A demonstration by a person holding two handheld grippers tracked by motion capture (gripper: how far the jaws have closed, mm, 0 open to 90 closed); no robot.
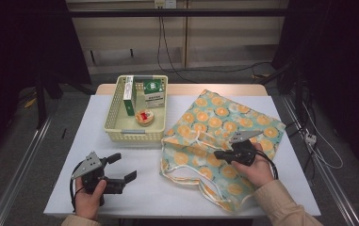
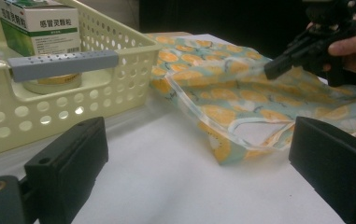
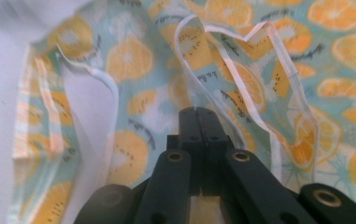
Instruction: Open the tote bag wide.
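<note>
A tote bag [image 1: 215, 120] printed with orange slices lies flat on the right half of the white table [image 1: 144, 188]. My right gripper [image 1: 217, 154] rests on its middle with the jaws pressed together, pinching the top layer of the bag [image 3: 133, 102], which tents up toward the tip [image 2: 269, 70]. The white handle straps [image 3: 241, 60] loop just past the closed jaws [image 3: 198, 114]. My left gripper [image 1: 124, 167] sits near the front left of the table, open and holding nothing. Between its wide-set jaws [image 2: 199, 177] I see bare table and the bag's near corner [image 2: 222, 149].
A cream perforated basket [image 1: 134, 136] stands at the back left, its grey handle [image 2: 63, 65] facing me. It holds an upright green box [image 1: 129, 94], a white and green medicine box [image 1: 153, 94] and a small round tin [image 1: 144, 117].
</note>
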